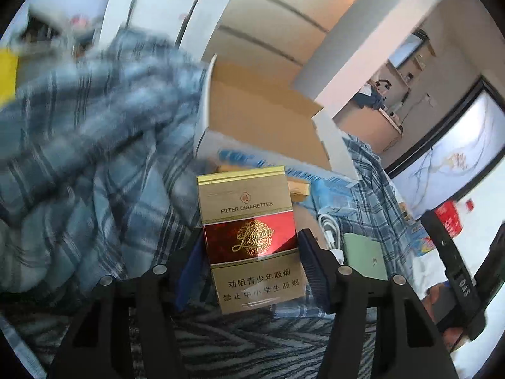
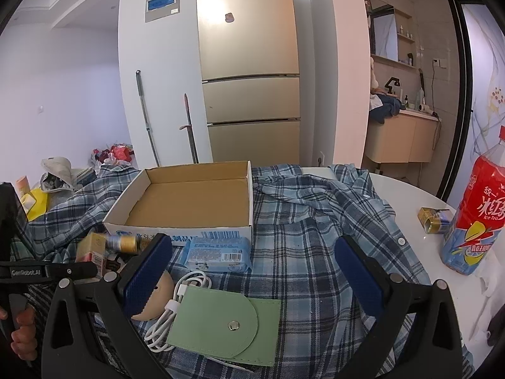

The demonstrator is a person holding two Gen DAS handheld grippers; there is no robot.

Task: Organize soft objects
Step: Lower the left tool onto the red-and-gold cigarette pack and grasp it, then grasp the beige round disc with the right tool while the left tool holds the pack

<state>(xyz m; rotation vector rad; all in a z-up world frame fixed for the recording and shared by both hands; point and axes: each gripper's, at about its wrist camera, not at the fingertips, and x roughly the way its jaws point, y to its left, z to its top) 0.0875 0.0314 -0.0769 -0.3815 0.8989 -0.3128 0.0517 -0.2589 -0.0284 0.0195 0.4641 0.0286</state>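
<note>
Left tongs [image 1: 249, 252]: reaching forward and tilted, the view leaning to one side; the two pads are sitting at the two sides of a cigarette pack [image 1: 249, 240], clenched on it and carrying it above the cloth.
Cigarette pack: standing upright between the pads, gold with a red band, lettering "FILTER CIGARETTES" facing the camera, Chinese print along its lower part.
Right tongs [image 2: 252, 271]: hovering level over the desk [image 2: 410, 195], pads spread wide and released, nothing between them.
Plaid shirt [image 2: 300, 237]: lying crumpled and spread across the desk, blue and white checks, buttons showing along one edge; in the left wrist view a blurred fold of it is filling the left side [image 1: 88, 145].
Cardboard box [image 2: 189, 199]: sitting open on the shirt, bare brown inside.
Tissue pack [image 2: 217, 252]: lying just in front of the box, touching the shirt.
Green pouch [image 2: 227, 325]: lying flat on the shirt under the right tongs, snap flap closed, with a white cable [image 2: 176, 303] coiled beside it and partly under it.
Ice tea bottle [image 2: 476, 208]: standing on the bare desk at the right, well apart from the box.
</note>
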